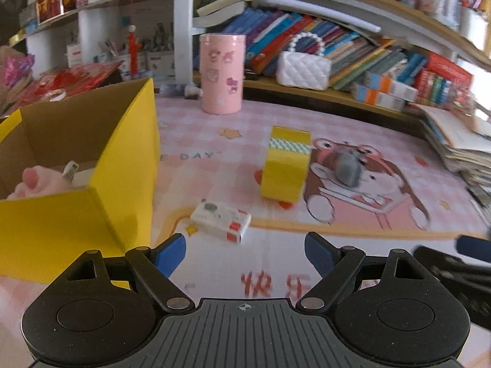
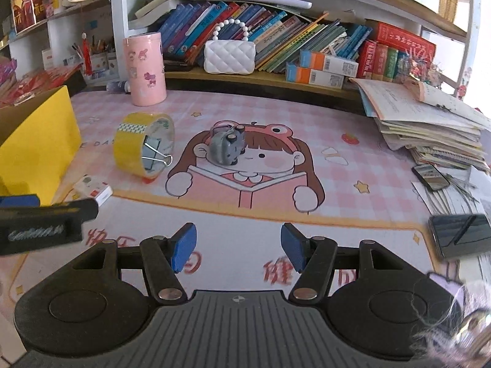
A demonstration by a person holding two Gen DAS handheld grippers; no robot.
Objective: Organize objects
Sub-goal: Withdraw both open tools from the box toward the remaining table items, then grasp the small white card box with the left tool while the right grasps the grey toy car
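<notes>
A yellow cardboard box [image 1: 76,214] stands open at the left, with a pink plush toy [image 1: 33,181] and a white charger [image 1: 76,174] inside; it also shows in the right wrist view [image 2: 36,144]. A yellow tape roll [image 1: 287,165] stands on edge on the pink mat, with a binder clip [image 2: 158,155] in its core [image 2: 135,147]. A small white card box [image 1: 221,219] lies near the box's corner [image 2: 93,190]. A grey toy [image 2: 225,145] sits mid-mat [image 1: 348,167]. My left gripper [image 1: 245,251] is open and empty just before the card box. My right gripper [image 2: 238,245] is open and empty, well short of the toy.
A pink sticker-covered canister [image 2: 144,69] and a white quilted handbag [image 2: 229,56] stand at the back by a shelf of books. A stack of papers [image 2: 429,122] and two phones [image 2: 460,236] lie at the right. The left gripper's arm [image 2: 40,224] shows at the left.
</notes>
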